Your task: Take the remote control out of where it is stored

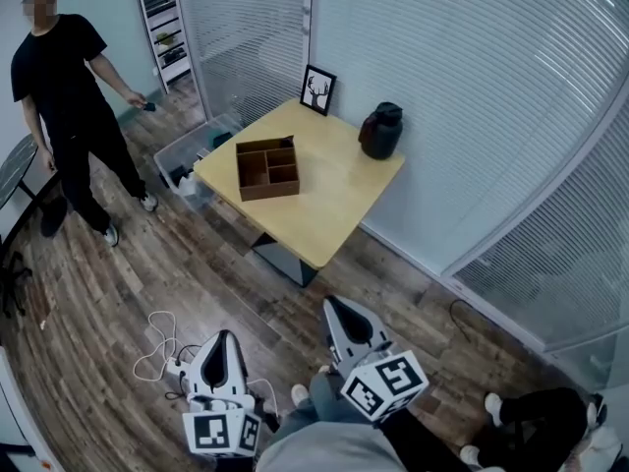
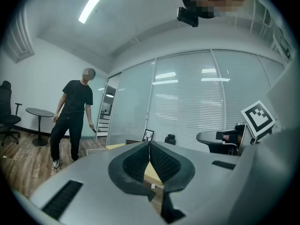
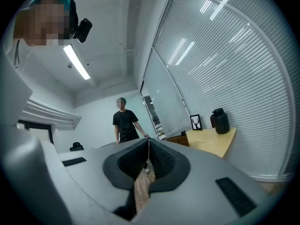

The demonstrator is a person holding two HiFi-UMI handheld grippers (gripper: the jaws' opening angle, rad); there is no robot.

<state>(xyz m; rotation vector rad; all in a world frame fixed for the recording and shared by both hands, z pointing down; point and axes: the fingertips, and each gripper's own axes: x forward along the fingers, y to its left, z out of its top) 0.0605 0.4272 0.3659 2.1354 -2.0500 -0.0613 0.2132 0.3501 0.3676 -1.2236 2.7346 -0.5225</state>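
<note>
A brown wooden organiser box with several compartments stands on the light wooden table. From here I can make out no remote control in it. Both grippers hang over the floor, well short of the table. My left gripper is shut with nothing in it; in the left gripper view its jaws meet at the tip. My right gripper is also shut and empty, pointing toward the table; its jaws touch in the right gripper view. The box shows small beyond them.
A black jug and a framed deer picture stand at the table's far side. A clear plastic bin sits on the floor by the table. A person in black stands at left. White cable lies near my left gripper.
</note>
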